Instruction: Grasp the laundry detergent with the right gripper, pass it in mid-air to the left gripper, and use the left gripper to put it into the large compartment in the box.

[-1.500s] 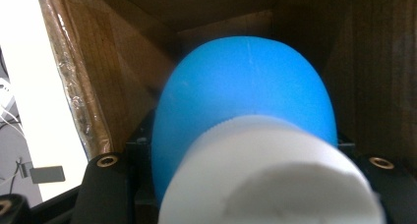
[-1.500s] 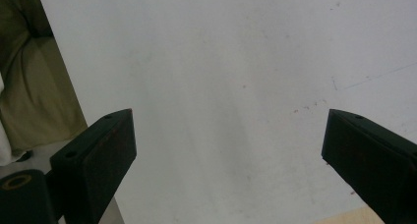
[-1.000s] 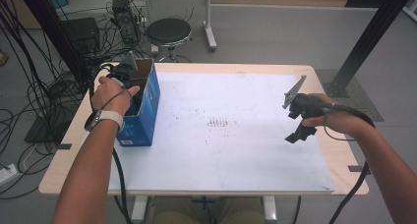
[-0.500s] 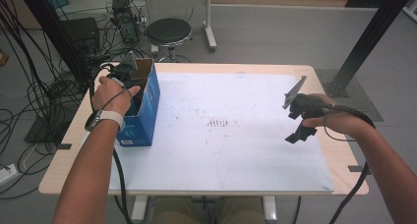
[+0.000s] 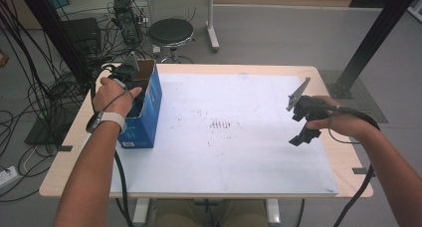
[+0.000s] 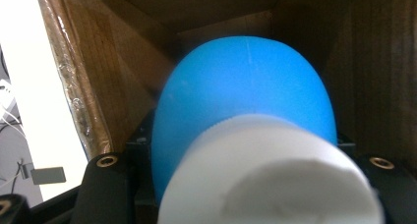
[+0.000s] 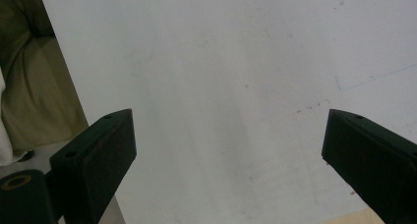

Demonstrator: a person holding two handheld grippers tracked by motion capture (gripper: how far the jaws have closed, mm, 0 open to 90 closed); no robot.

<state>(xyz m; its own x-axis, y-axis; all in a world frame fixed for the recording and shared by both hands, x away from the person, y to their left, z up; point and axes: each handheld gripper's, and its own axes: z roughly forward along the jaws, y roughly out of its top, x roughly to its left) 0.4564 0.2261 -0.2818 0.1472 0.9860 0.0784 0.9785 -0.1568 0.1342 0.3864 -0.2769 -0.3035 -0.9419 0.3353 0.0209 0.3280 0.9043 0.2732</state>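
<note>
My left gripper (image 5: 134,89) reaches down into an open blue cardboard box (image 5: 151,112) at the table's left edge. In the left gripper view its jaws stand on both sides of a rounded blue object (image 6: 246,91) with a white end (image 6: 275,180), and my left gripper (image 6: 246,184) is shut on it between the brown box walls (image 6: 113,62). My right gripper (image 5: 299,123) hovers over the right side of the white sheet (image 5: 229,137). In the right gripper view the right gripper (image 7: 231,150) stands open with nothing between its jaws.
The white sheet (image 7: 221,62) covers most of the wooden table (image 5: 69,152). A black stool (image 5: 170,32), cables and equipment stand on the floor behind the table. A black post (image 5: 373,38) rises at the back right.
</note>
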